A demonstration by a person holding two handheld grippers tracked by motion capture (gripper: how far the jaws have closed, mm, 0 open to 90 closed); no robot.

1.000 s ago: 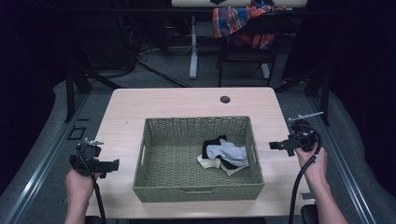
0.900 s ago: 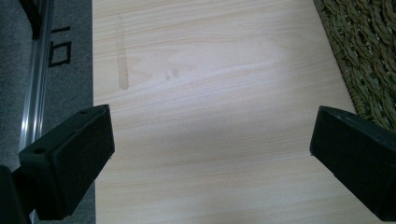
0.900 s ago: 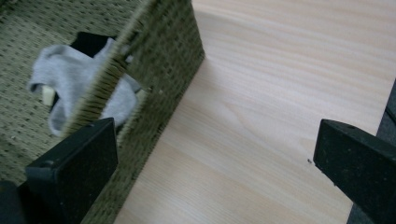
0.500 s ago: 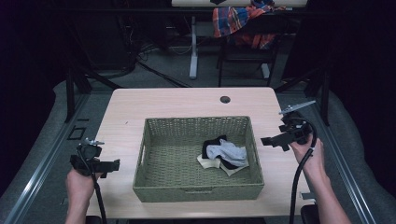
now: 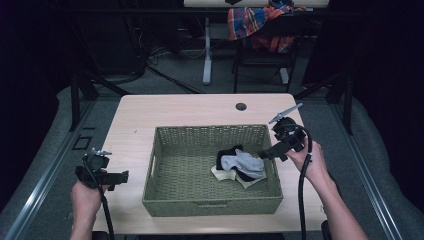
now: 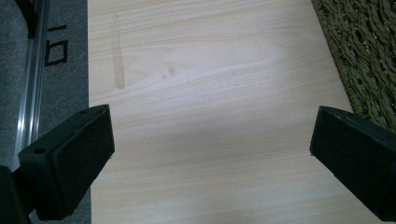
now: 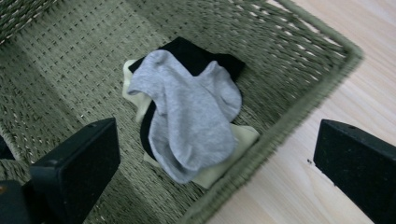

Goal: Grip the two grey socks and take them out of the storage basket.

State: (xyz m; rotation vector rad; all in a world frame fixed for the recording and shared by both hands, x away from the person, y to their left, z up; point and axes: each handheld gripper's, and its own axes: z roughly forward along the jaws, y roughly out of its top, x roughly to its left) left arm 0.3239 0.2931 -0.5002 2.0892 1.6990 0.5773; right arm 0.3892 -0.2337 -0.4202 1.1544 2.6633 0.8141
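A green woven basket (image 5: 210, 129) sits in the middle of the light wooden table (image 5: 190, 107). In its right half lies a small heap of socks: a grey sock (image 5: 242, 162) over a black sock (image 5: 227, 152) and a cream sock (image 5: 220, 173). My right gripper (image 5: 264, 155) is open, held above the basket's right rim (image 7: 327, 60) and facing the grey sock (image 7: 191, 116), apart from it. My left gripper (image 5: 119, 176) is open with nothing between its jaws, low over the bare table (image 6: 210, 70) left of the basket (image 6: 369, 56).
A dark round hole (image 5: 241, 106) is set in the table behind the basket. Beyond the table stand a desk leg (image 5: 206, 50) and a chair draped with plaid cloth (image 5: 255, 22). A metal rail (image 6: 30, 93) runs along the floor by the table's left edge.
My right gripper has moved left and slightly forward, from beside the basket to over its right rim, now facing the socks. The left gripper has stayed in place.
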